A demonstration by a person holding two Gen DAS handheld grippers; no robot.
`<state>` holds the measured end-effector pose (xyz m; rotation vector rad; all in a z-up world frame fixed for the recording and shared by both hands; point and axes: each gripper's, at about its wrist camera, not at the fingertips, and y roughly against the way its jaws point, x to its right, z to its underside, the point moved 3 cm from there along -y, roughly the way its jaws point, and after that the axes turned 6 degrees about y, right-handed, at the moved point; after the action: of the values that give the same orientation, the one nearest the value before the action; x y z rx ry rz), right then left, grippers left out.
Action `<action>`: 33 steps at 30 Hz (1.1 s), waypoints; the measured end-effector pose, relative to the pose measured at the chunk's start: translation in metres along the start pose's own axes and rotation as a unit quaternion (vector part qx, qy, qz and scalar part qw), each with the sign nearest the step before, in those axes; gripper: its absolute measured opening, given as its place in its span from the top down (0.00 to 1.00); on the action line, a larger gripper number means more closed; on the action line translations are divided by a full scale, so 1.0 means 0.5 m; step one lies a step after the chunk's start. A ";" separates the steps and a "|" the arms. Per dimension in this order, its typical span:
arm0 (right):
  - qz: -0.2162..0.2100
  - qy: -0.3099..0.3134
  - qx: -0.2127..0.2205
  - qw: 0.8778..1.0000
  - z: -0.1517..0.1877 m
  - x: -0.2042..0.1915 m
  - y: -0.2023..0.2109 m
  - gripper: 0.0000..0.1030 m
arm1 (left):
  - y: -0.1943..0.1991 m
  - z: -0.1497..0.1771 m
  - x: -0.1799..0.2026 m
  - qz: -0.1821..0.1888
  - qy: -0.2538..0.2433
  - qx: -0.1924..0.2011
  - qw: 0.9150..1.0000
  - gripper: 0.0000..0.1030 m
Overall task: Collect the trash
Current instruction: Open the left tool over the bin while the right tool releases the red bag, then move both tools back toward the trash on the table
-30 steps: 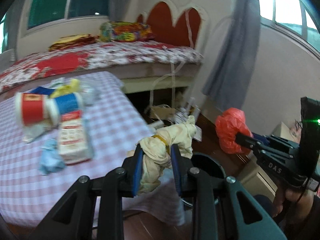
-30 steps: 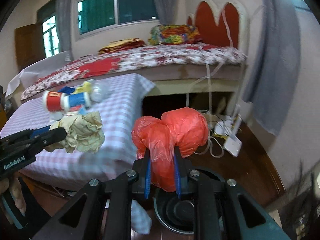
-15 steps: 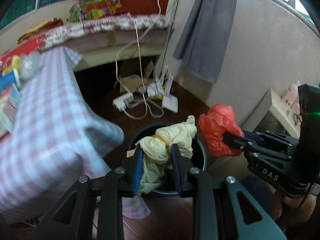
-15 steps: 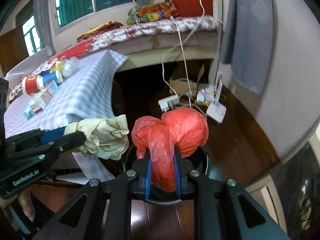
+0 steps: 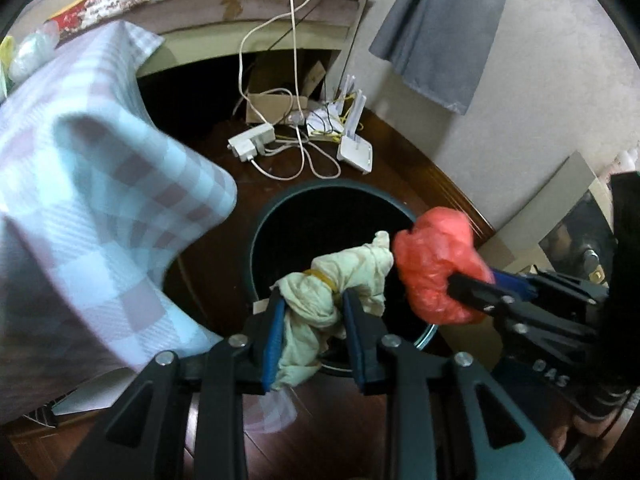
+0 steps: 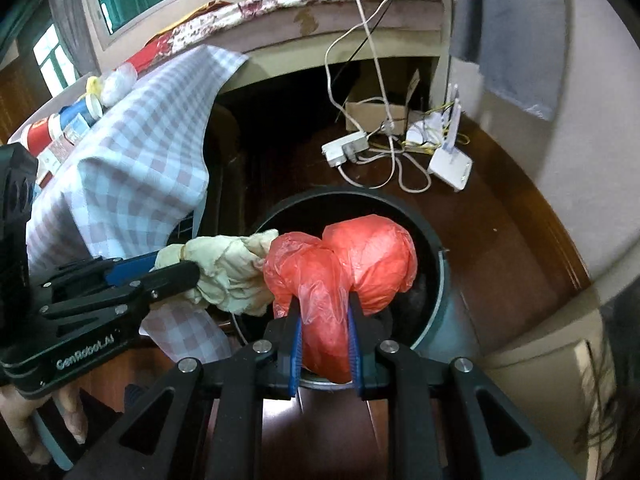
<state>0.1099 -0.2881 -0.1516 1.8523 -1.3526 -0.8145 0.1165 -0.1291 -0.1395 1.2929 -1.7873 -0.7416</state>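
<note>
My left gripper (image 5: 314,312) is shut on a crumpled cream cloth wad (image 5: 332,280) bound by a yellow band, held over the open black trash bin (image 5: 280,208) on the floor. My right gripper (image 6: 323,320) is shut on a bunched red plastic bag (image 6: 360,264), also over the bin (image 6: 436,280). The two bundles touch side by side above the bin mouth. The cloth also shows in the right wrist view (image 6: 228,268), and the red bag in the left wrist view (image 5: 436,260). The bin's inside is dark.
A table under a checked cloth (image 5: 80,184) hangs close on the left, with cans and bottles on it (image 6: 80,116). A power strip (image 5: 252,144), cables and a white router (image 5: 356,152) lie on the dark wooden floor behind the bin. A bed and curtain stand beyond.
Both grippers have swung away from the table and tilted down over the bin, carrying their bundles. The two bundles have come together.
</note>
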 end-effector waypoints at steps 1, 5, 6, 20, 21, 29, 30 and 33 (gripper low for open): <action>-0.003 0.004 -0.014 1.000 0.000 0.001 -0.019 0.78 | -0.008 0.001 0.001 -0.002 0.000 -0.004 1.000 0.52; 0.068 0.012 -0.073 0.995 0.019 0.032 -0.091 0.18 | -0.024 0.008 0.003 -0.023 0.001 -0.011 1.000 0.29; 0.074 0.000 -0.079 0.994 0.026 0.045 -0.095 0.18 | -0.024 0.011 0.002 -0.025 0.001 -0.012 1.000 0.29; 0.094 -0.044 -0.059 0.993 0.029 0.079 -0.016 0.03 | -0.004 0.027 0.005 -0.029 -0.003 -0.022 0.999 0.10; 0.093 -0.047 -0.056 0.993 0.026 0.078 -0.007 0.03 | 0.001 0.027 0.005 -0.027 -0.003 -0.022 0.999 0.10; 0.096 -0.024 -0.039 0.994 0.011 0.041 0.047 0.03 | 0.078 0.032 0.007 -0.024 -0.023 0.006 0.999 0.09; 0.095 -0.020 -0.038 0.995 0.007 0.036 0.050 0.03 | 0.085 0.030 0.006 -0.024 -0.023 0.009 0.999 0.09; 0.093 -0.002 -0.030 0.995 -0.003 0.006 0.069 0.03 | 0.121 0.023 -0.004 -0.029 -0.020 0.029 0.999 0.09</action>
<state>0.0939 -0.2981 -0.1227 1.6527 -1.4616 -0.7534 0.0775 -0.1084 -0.0965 1.3827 -1.8210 -0.7567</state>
